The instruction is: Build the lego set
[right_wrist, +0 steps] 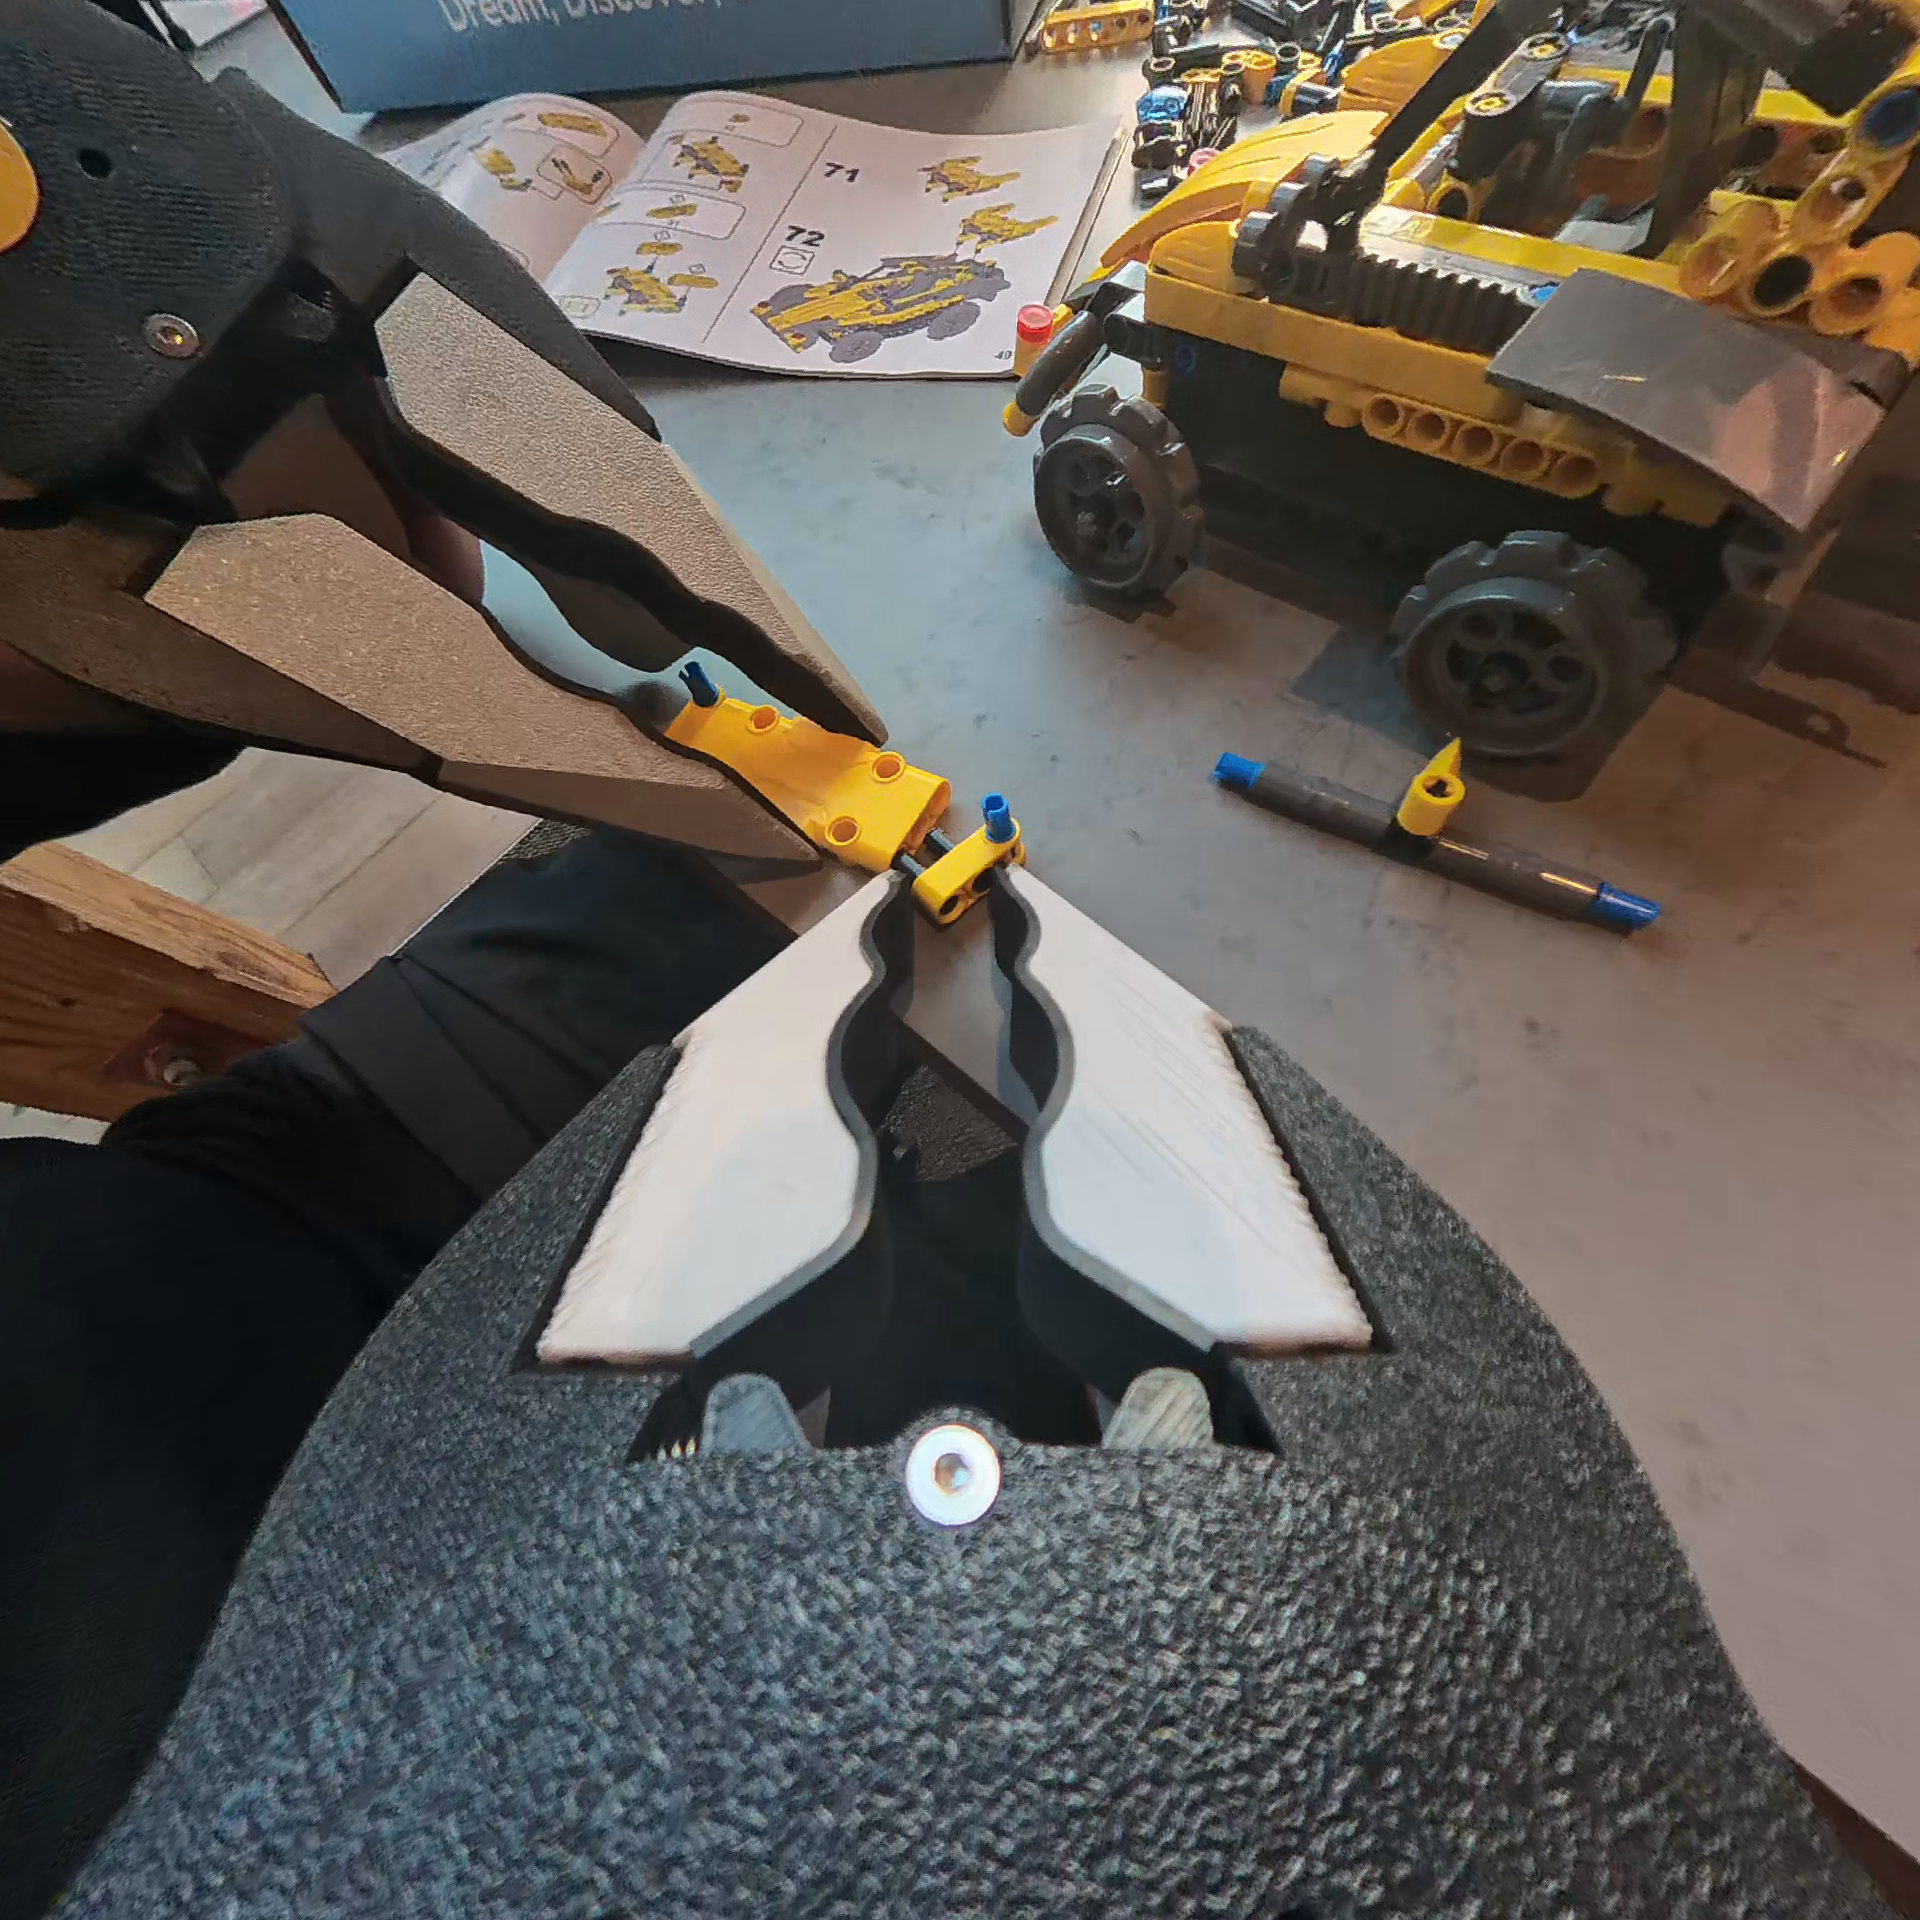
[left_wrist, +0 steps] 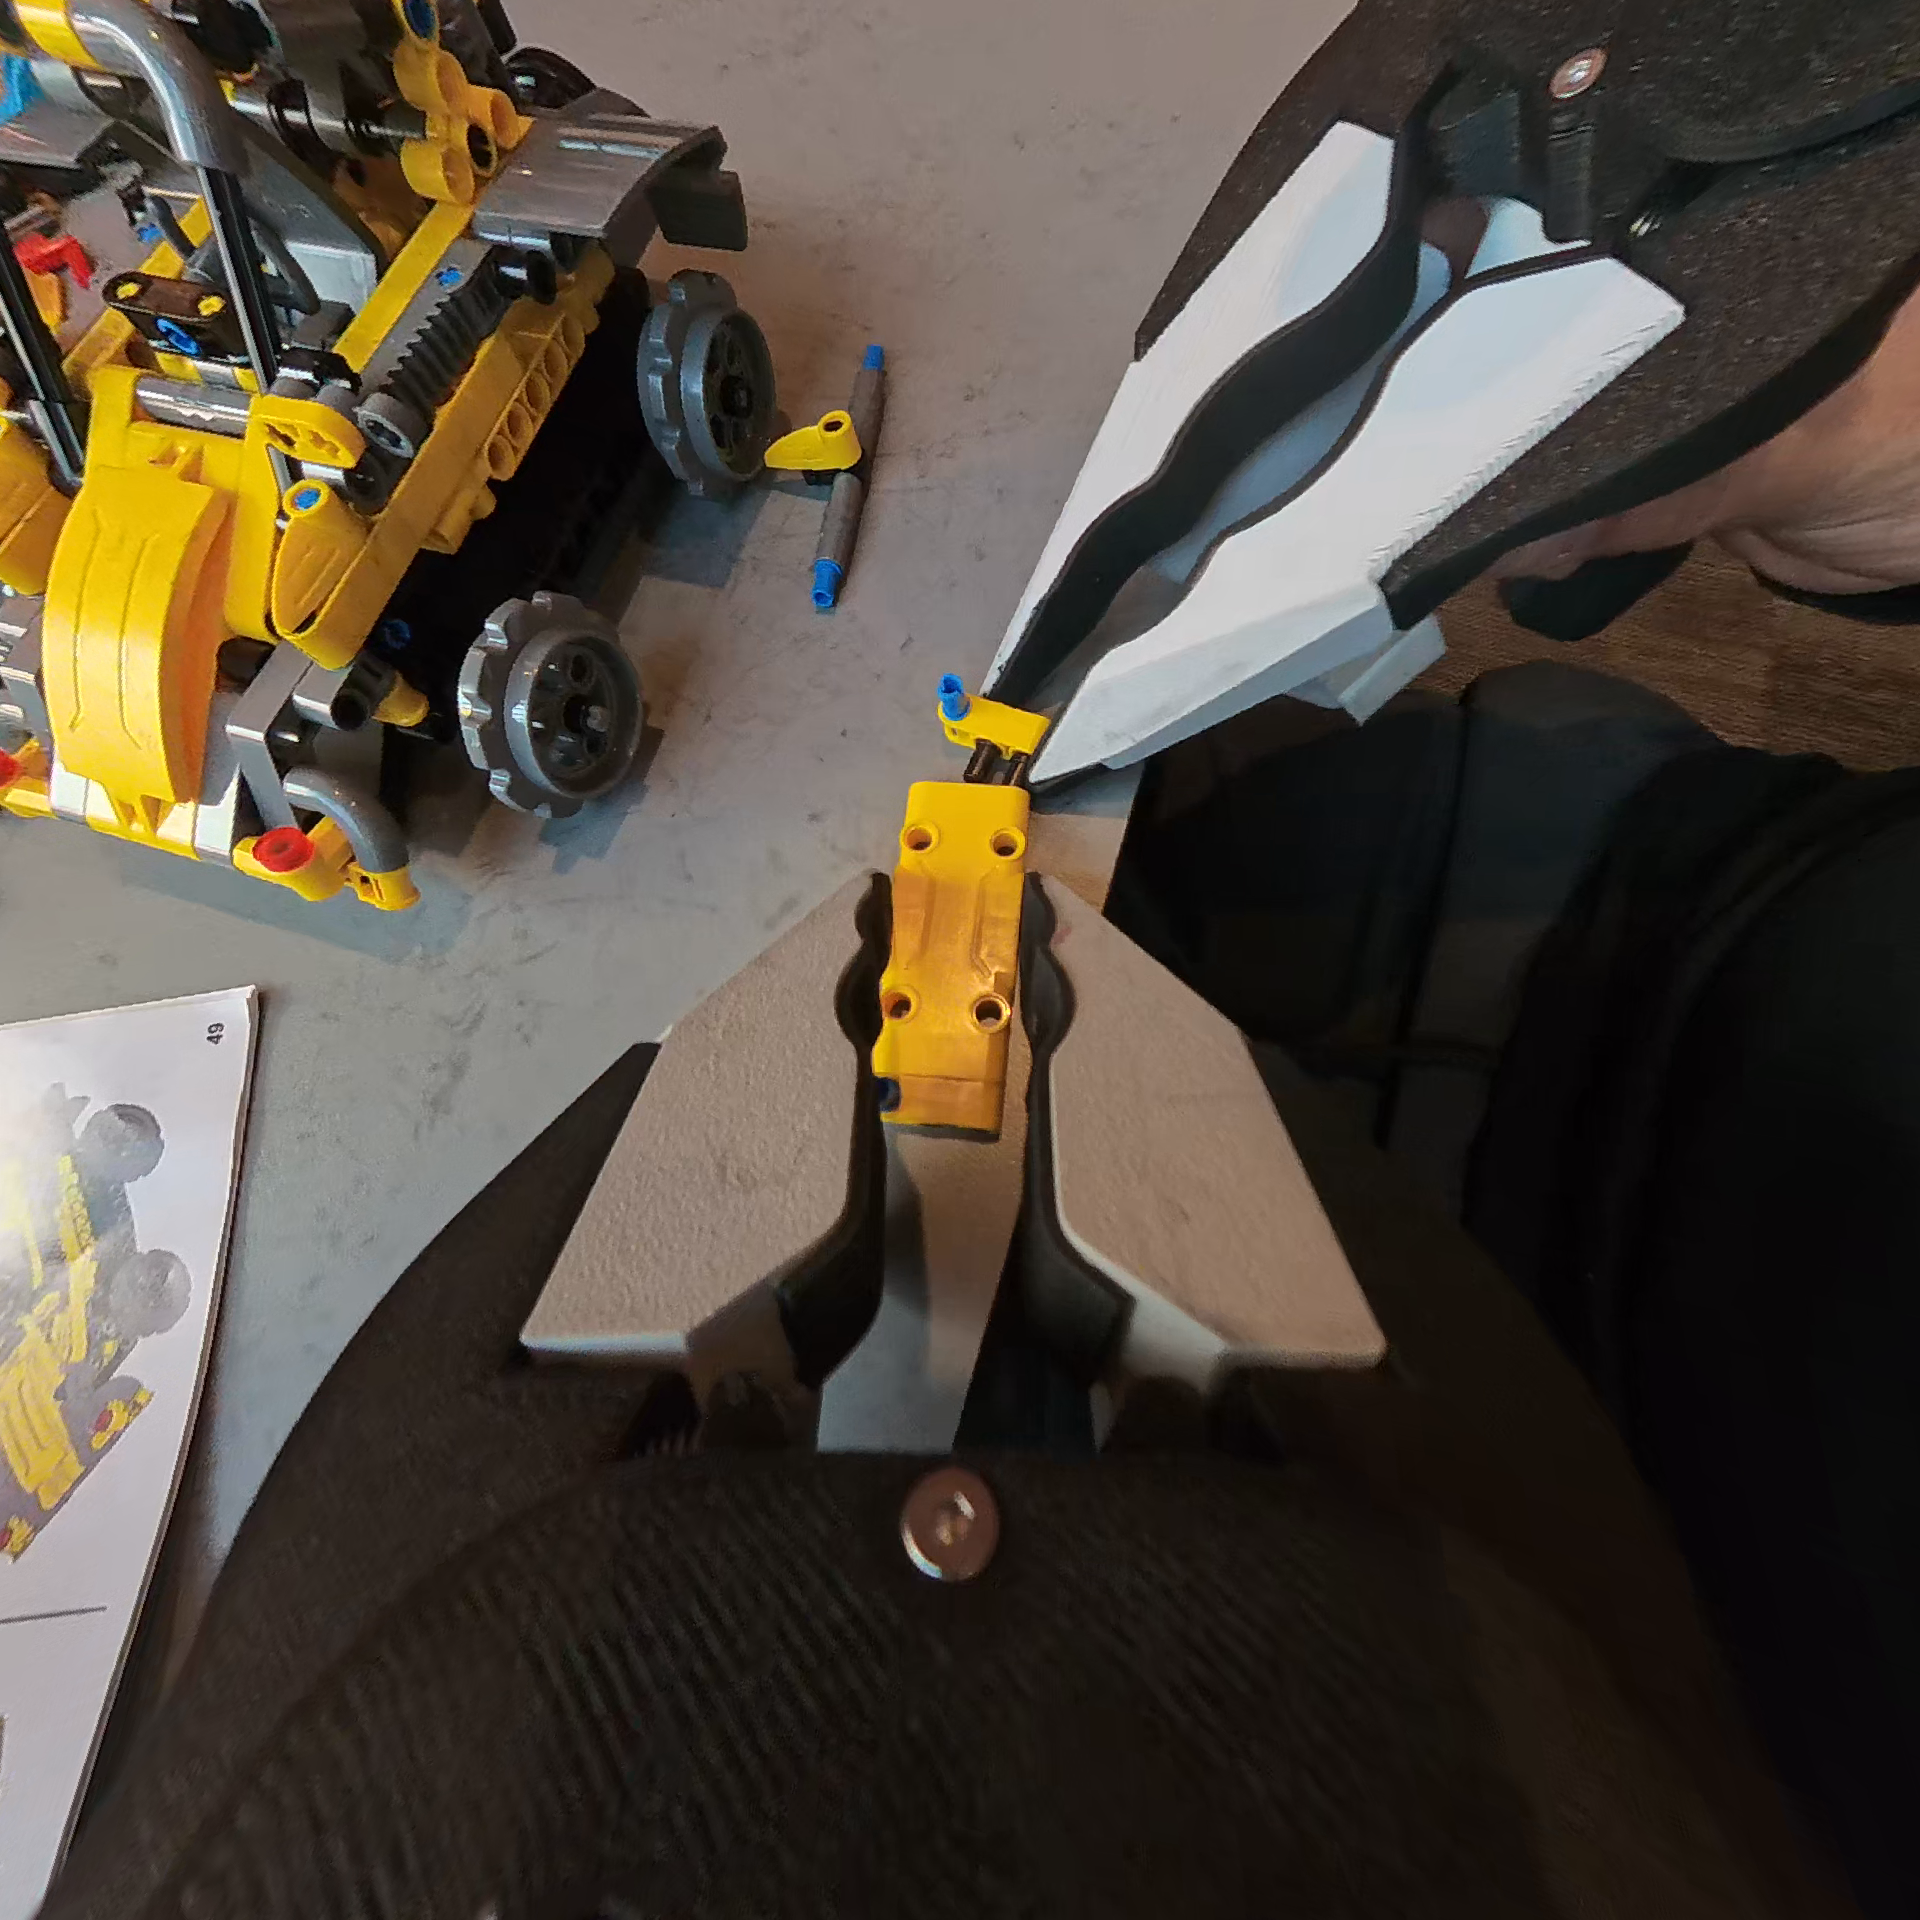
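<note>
My left gripper (left_wrist: 951, 894) is shut on a yellow panel piece (left_wrist: 954, 956) with round holes, held above the table edge. It also shows in the right wrist view (right_wrist: 821, 769). My right gripper (right_wrist: 945, 883) is shut on a small yellow connector (right_wrist: 966, 868) with a blue pin on top. It also shows in the left wrist view (left_wrist: 992, 719). Black pins join the connector to the end of the panel. The right gripper (left_wrist: 1023, 748) comes in from the upper right in the left wrist view, tip to tip with the left one.
A yellow and grey brick-built vehicle (left_wrist: 312, 468) (right_wrist: 1507, 395) stands on the grey table. A grey axle with blue ends and a yellow tab (left_wrist: 847, 468) (right_wrist: 1434, 831) lies beside its wheels. An open instruction booklet (right_wrist: 810, 229) (left_wrist: 94, 1299) lies nearby. Loose parts (right_wrist: 1216, 83) sit far back. Only a small space, under 4 cm, lies between the two pairs of fingers.
</note>
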Tool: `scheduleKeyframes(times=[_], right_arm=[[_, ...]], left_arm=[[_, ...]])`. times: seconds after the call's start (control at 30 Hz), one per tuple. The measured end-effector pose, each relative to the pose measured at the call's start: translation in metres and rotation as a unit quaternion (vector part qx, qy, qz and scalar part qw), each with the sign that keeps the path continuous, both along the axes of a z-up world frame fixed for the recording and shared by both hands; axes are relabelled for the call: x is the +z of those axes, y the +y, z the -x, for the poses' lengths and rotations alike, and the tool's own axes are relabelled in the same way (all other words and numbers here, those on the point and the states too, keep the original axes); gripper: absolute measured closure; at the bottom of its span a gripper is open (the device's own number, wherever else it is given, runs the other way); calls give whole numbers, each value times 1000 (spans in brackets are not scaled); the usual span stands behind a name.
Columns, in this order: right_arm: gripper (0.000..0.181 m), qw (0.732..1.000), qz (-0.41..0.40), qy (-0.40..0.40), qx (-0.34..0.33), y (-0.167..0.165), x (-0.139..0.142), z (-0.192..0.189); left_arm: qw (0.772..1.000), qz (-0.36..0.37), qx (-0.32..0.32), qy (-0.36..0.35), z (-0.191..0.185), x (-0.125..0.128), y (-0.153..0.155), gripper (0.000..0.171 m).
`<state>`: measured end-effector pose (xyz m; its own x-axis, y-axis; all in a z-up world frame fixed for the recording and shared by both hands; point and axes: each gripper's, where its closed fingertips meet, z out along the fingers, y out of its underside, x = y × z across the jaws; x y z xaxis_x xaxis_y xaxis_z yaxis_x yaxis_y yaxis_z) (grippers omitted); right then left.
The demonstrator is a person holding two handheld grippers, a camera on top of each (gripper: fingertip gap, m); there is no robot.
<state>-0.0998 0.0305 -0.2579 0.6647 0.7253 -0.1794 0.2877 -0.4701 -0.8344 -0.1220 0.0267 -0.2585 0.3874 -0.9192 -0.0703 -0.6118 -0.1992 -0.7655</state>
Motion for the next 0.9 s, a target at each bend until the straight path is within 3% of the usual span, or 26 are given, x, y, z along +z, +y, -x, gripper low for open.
scheduleKeyframes(times=[0.23, 0.47, 0.9], right_arm=[[166, 1000, -5, -2, 4, 0, 0, -1], [166, 996, -52, -55, 43, -1, 1, 2], [167, 992, -6, -47, 119, -1, 3, 7]], left_arm=[[1000, -13, 4, -5, 0, 1, 0, 150], [1000, -1, 2, -10, 0, 0, 0, 149], [1000, 3, -13, -4, 0, 0, -1, 150]])
